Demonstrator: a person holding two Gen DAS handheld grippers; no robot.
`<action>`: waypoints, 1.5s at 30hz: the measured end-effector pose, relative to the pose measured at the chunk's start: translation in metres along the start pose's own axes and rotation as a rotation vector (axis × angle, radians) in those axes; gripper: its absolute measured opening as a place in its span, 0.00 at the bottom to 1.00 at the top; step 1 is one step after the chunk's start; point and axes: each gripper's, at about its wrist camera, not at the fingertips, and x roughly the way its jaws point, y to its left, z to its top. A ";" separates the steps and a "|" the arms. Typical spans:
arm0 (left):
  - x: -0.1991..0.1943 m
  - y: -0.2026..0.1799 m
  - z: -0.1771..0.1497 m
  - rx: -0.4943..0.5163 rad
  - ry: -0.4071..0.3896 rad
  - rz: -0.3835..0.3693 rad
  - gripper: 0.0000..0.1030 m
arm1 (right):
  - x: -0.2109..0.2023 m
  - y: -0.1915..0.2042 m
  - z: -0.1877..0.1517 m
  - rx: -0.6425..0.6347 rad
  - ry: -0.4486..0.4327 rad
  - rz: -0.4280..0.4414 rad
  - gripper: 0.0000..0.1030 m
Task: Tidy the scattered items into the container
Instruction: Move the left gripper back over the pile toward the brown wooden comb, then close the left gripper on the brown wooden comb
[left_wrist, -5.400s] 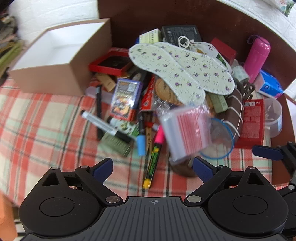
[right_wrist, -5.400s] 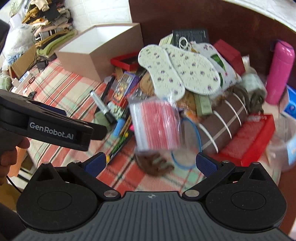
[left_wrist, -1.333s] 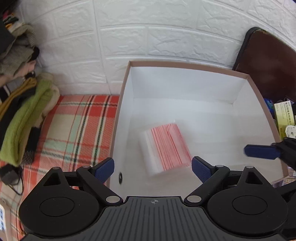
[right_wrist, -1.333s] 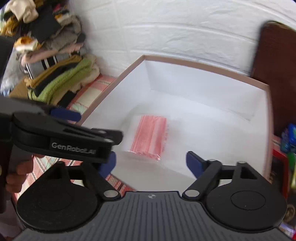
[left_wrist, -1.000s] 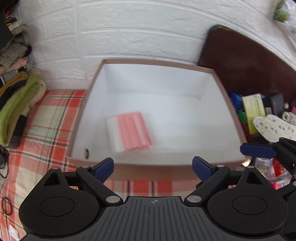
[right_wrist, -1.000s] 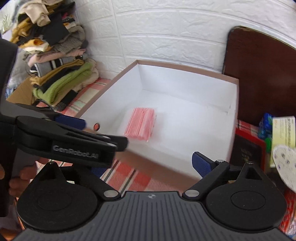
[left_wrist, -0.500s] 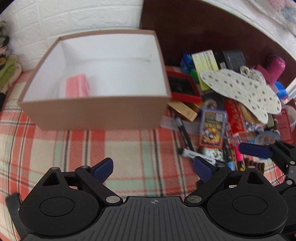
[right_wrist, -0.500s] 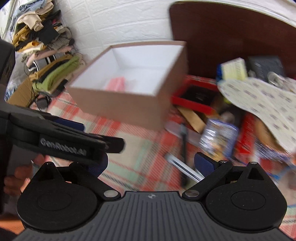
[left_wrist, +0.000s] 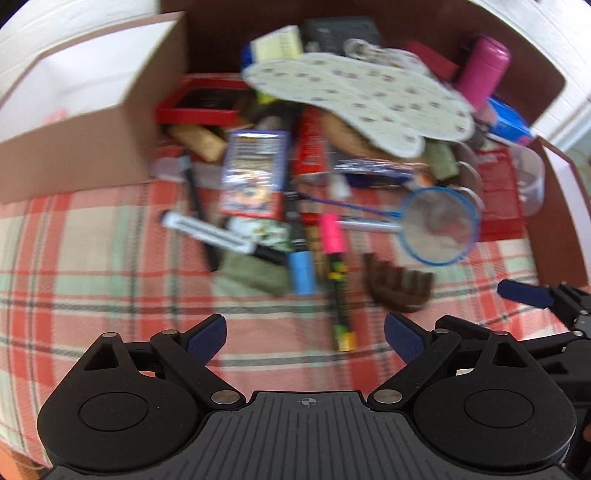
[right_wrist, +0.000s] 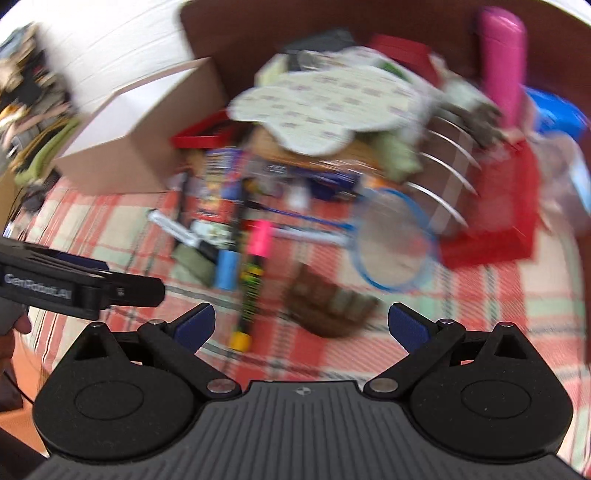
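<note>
A heap of loose items lies on the plaid cloth (left_wrist: 92, 258): two flowered insoles (left_wrist: 354, 92), a pink-capped marker (left_wrist: 334, 254), a blue-capped marker (left_wrist: 301, 271), a brown hair claw (left_wrist: 397, 286), a small blue-rimmed net (left_wrist: 439, 225) and a card pack (left_wrist: 255, 173). The cardboard box (left_wrist: 85, 122) stands at the upper left, with a trace of pink inside. My left gripper (left_wrist: 304, 334) is open and empty, short of the markers. My right gripper (right_wrist: 301, 325) is open and empty, just before the hair claw (right_wrist: 328, 302). The right wrist view is blurred.
A pink bottle (left_wrist: 484, 70), a red tray (left_wrist: 498, 192), a red-framed box (left_wrist: 203, 103), a clear cup (left_wrist: 532, 181) and a blue pack (left_wrist: 508, 122) crowd the back right. A brown board (left_wrist: 221, 40) backs the heap. Folded clothes (right_wrist: 33, 110) lie far left. A hand (right_wrist: 14, 325) holds the left tool.
Both grippers swung right from the box, where the red-striped bag now lies, back over the heap and lower. The box shifted to the upper left of both views.
</note>
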 end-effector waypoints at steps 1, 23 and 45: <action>0.002 -0.009 0.002 0.027 -0.002 -0.005 0.95 | -0.003 -0.011 -0.003 0.021 0.000 -0.009 0.97; 0.105 -0.056 0.034 0.128 0.137 -0.086 0.81 | 0.016 -0.076 -0.022 0.216 0.069 -0.163 0.97; 0.122 -0.051 0.053 0.141 0.197 -0.191 0.40 | 0.037 -0.071 -0.009 0.236 0.124 -0.200 0.97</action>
